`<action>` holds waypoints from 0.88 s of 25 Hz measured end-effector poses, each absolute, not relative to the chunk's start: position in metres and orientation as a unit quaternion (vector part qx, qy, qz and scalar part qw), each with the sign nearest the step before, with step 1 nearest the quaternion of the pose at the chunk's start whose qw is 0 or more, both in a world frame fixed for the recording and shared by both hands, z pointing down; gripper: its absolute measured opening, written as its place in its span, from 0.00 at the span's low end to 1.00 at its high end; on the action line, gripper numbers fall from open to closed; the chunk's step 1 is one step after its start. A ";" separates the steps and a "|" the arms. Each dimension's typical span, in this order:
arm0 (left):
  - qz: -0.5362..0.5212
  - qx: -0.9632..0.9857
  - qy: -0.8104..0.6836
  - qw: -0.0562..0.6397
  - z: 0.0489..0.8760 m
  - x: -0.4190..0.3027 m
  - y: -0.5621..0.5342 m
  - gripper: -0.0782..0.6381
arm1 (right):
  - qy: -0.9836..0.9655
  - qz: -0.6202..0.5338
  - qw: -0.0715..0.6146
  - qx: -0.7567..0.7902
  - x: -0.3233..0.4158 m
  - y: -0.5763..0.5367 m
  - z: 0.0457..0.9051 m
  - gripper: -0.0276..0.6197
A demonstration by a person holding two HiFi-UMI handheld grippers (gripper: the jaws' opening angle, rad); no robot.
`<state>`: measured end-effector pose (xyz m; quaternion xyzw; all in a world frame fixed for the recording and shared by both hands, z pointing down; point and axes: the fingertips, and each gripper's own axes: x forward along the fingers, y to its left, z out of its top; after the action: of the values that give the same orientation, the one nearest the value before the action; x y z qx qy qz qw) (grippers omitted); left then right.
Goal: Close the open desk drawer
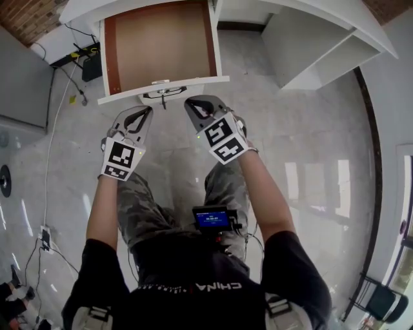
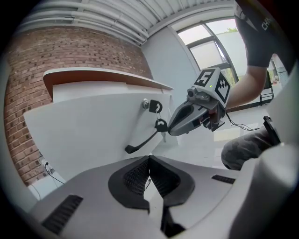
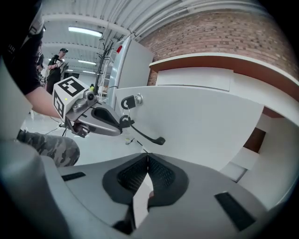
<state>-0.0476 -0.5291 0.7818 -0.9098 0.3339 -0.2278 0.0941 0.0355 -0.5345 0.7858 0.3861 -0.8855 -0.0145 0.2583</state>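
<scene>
L tool (image 1: 144,111), R tool (image 1: 193,103) closed — near drawer (image 1: 129,97) front.

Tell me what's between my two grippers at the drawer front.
A key in the drawer lock, with a black strap hanging from it; both gripper views show it.

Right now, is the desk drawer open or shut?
Open: the drawer sticks out from the desk, brown floor exposed. The left gripper and right gripper, jaws together, sit near its front.
</scene>
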 end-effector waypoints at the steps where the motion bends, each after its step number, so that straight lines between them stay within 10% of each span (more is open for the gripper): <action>1: -0.226 -0.909 0.337 0.098 0.786 -0.048 -0.532 0.13 | -0.885 -0.021 0.257 0.387 0.037 -0.536 0.789 0.07; 22: -0.216 -0.887 0.388 0.127 0.753 -0.061 -0.536 0.13 | -0.887 -0.053 0.235 0.394 0.039 -0.539 0.758 0.06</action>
<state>-0.0609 -0.5356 0.7526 -0.8869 0.3879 -0.2161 0.1273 0.0385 -0.5385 0.7580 0.3936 -0.8870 -0.0530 0.2355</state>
